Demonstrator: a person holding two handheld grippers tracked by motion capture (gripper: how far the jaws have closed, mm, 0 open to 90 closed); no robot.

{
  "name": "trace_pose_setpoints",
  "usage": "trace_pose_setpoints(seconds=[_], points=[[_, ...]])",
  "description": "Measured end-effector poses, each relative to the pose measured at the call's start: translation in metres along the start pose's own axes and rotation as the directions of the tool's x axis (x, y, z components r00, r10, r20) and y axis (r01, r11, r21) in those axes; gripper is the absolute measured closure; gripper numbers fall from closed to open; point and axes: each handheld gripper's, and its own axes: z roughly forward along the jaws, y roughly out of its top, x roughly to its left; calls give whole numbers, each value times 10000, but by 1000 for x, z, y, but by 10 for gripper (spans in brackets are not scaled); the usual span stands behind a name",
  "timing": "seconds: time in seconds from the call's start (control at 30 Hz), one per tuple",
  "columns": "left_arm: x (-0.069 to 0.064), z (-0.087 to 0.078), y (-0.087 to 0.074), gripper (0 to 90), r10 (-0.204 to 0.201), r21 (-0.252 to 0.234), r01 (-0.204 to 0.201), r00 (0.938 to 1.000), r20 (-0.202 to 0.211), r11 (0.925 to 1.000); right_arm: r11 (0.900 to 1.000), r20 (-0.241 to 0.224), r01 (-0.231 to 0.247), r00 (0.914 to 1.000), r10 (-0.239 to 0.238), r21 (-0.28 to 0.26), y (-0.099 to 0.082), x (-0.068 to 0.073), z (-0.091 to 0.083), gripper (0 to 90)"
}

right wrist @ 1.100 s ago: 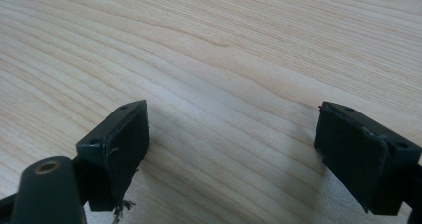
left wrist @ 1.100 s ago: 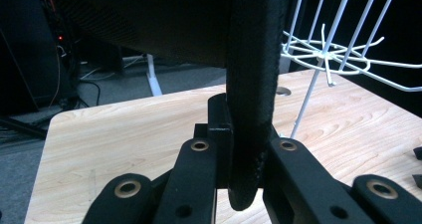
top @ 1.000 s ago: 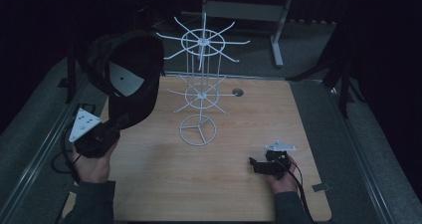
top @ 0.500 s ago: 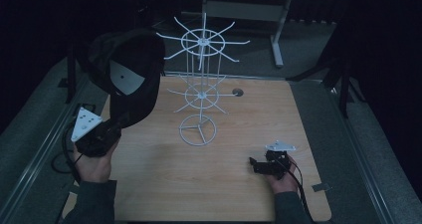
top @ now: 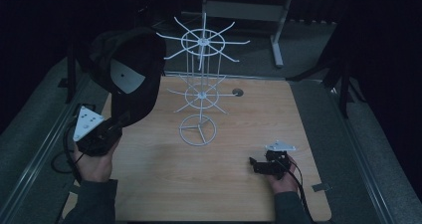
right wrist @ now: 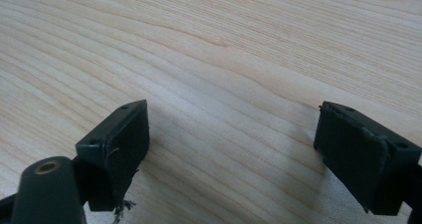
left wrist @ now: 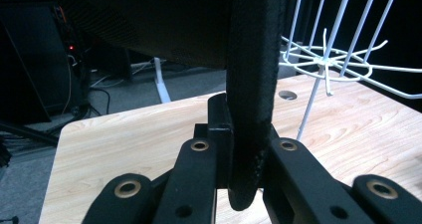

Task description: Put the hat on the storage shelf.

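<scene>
Item one: black cap, lifted off the table at the left side, just beside the top ring of the white wire rack. I judge it is held up at that height so that it can go onto one of the rack's prongs; the pale patch inside the crown faces the high camera, so the opening is turned upward and toward me.

Item two: left gripper, in my left hand. Its jaws are clamped tight on the cap's edge; in the left gripper view the dark band of fabric stands upright, pinched between the two black jaws (a thin strip, hence the near-closed grip). Holding it by the edge leaves the crown free to drop over a prong.

Item three: right gripper, in my right hand, low over the table near its front right part, well apart from rack and cap. Its jaws stand wide, with bare wood between them; it holds nothing and, I judge, waits in reserve.

Item four: rack, standing upright at mid-table on its round base, both tiers bare.
</scene>
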Motion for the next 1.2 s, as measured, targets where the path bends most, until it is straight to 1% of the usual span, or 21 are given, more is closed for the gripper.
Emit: trace_pose_setpoints(seconds=[0.2,0.7,0.87,1.07,1.2], points=[[-1,1,1,867,36,42,-36,10000,40,10000,10000,-1,0,10000,0,-1,0,0,0,139],[-4,1,4,866,74,-48,-73,10000,61,10000,10000,1,-1,10000,1,0,0,0,0,139],[-7,1,4,866,208,-42,-208,9998,13,9998,10000,4,0,10000,0,2,0,0,0,140],[-8,2,5,866,267,-84,-267,9996,15,9996,10000,2,0,10000,0,5,0,0,0,139],[-11,2,5,866,413,-95,-413,9991,22,9991,10000,-2,3,10000,-3,8,0,0,0,139]])
